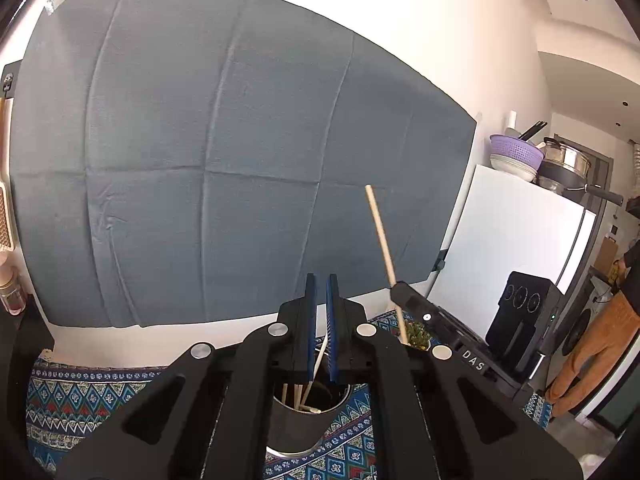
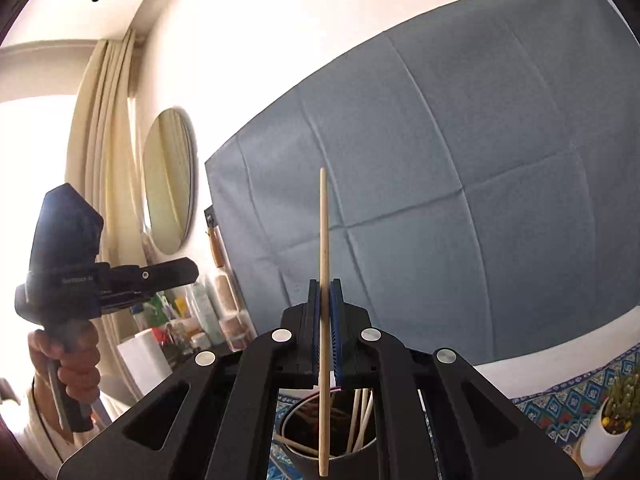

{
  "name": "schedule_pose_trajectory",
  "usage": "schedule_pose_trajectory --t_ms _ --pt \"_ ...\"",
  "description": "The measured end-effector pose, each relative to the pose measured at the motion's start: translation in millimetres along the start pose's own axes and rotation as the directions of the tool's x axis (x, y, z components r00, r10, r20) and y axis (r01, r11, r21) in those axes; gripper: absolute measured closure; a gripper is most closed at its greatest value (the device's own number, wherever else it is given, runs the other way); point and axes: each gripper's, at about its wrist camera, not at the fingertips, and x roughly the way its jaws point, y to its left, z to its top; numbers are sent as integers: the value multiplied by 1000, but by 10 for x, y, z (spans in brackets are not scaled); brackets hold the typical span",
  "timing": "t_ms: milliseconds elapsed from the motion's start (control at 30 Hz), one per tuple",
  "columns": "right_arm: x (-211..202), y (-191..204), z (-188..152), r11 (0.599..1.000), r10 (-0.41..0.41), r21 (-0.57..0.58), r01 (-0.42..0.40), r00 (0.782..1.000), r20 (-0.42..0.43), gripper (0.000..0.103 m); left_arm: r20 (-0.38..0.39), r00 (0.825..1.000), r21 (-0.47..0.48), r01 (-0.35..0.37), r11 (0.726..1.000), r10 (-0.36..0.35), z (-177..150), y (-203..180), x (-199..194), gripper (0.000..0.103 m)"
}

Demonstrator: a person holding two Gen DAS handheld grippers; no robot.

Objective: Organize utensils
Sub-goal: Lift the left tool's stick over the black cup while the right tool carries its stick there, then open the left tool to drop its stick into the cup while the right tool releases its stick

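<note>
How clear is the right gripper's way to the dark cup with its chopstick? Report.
Probably clear. The right gripper holds the chopstick upright just above the open dark cup, the left gripper is off to the side, and the sticks inside leave room.

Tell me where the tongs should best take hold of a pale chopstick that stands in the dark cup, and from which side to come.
Grip the upper part of a chopstick, coming down from above. The sticks lean steeply inside the cup, whose wall blocks a sideways approach, so only their upper lengths seem reachable. The left tongs are shut and empty, so likely free.
</note>
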Motion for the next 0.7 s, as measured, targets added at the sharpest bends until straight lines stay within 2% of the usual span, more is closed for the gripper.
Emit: schedule_pose_trajectory --t_ms 100,200,400,500,700 --pt "104 -23 -95 998 56 14 -57 998 20 98 -12 1000 -12 25 1000 -25 -57 8 110 98" --pt "214 -51 -252 997 79 23 -80 996 47 98 -39 998 -37 40 999 -41 -155 61 212 98" --pt "510 -87 -547 999 19 -27 -18 999 28 98 -94 995 -65 29 997 -36 -383 220 280 98" --pt "548 -73 -628 999 8 -42 -7 1000 24 98 -102 994 -75 20 997 -28 -467 300 258 98" --pt "480 -55 -720 999 -4 -54 1 999 -40 98 -127 992 -108 9 994 -23 -589 432 266 98"
